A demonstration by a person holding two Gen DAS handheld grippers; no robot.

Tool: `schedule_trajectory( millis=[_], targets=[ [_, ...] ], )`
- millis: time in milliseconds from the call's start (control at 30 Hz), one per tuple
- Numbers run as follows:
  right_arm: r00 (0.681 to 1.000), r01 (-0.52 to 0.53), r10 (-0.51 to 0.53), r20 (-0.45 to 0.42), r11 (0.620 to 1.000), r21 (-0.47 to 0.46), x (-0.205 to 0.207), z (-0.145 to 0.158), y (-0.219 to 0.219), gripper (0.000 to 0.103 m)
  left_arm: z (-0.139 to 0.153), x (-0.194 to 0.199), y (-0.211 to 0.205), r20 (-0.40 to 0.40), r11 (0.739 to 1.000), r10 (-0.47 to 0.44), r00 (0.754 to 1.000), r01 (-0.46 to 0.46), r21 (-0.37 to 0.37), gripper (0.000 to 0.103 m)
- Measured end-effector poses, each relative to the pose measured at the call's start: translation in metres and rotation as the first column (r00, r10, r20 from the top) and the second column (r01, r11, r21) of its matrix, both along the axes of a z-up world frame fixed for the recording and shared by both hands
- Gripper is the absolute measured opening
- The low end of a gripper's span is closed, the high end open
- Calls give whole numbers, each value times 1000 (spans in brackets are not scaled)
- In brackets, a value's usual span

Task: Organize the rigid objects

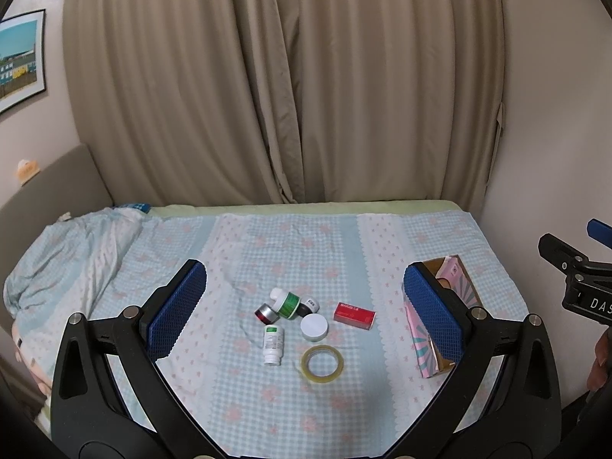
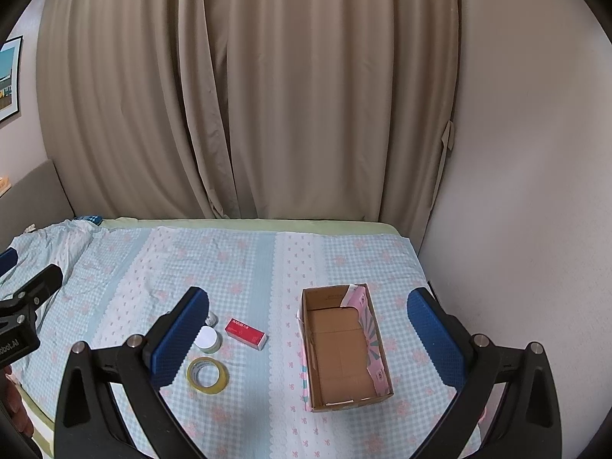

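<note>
Nothing was packed: the cardboard box (image 2: 346, 348) sat empty, bottles, jar and tape roll (image 1: 322, 358) lying left of it; both grippers' jaws were spread wide, holding nothing.

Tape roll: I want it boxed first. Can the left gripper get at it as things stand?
Probably yes. The left gripper is open, and the tape roll lies flat on the bedspread between its fingers' line, apart from the white jar and bottle, nothing over it.
</note>
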State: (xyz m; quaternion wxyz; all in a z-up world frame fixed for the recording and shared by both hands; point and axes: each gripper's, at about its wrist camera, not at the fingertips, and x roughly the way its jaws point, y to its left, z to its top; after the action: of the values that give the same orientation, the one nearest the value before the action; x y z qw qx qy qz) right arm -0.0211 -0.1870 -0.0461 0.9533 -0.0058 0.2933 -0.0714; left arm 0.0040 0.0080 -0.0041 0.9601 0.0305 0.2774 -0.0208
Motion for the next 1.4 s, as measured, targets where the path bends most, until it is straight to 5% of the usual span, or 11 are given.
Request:
schedule_trajectory(
  millis=[1400],
  targets=[
    [1000, 5, -5, 1, 1000, 5, -6, -5, -1, 103, 1, 6, -3, 3, 1000, -13, 1000, 13, -1, 103]
  ],
)
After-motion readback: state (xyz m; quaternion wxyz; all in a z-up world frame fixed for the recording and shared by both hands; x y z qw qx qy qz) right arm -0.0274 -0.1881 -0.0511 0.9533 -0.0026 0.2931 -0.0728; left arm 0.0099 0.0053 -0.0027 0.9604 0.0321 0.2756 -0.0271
